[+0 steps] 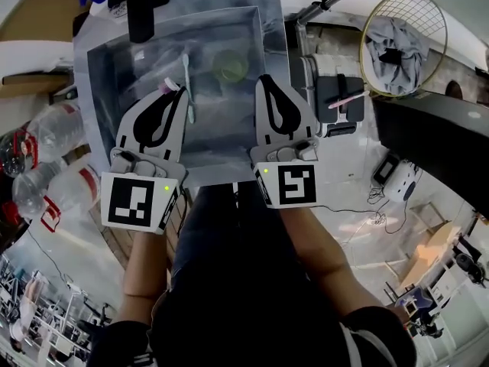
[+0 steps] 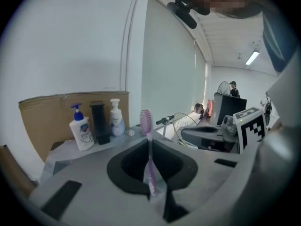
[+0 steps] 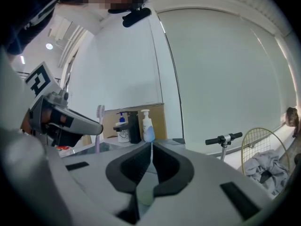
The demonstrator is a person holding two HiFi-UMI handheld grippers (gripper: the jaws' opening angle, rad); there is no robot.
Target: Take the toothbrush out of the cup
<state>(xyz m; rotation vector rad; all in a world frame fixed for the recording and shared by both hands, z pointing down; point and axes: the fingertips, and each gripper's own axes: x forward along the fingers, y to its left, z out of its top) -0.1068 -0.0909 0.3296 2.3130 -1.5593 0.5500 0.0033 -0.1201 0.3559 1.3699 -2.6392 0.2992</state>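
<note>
pink toothbrush [image 2: 149, 155] pinched upright in l gripper [image 1: 181, 92] jaws; r gripper [image 1: 267, 79] jaws closed, empty.

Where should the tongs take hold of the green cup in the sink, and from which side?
Probably its rim, from above: the green cup appears to stand upright in the sink, mouth up, so one jaw can drop inside its wall and one outside. The sink's walls hinder a sideways approach.

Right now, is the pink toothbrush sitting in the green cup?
No: the left tongs clamp the pink toothbrush upright, bristles up, while the green cup sits apart in the sink.
</note>
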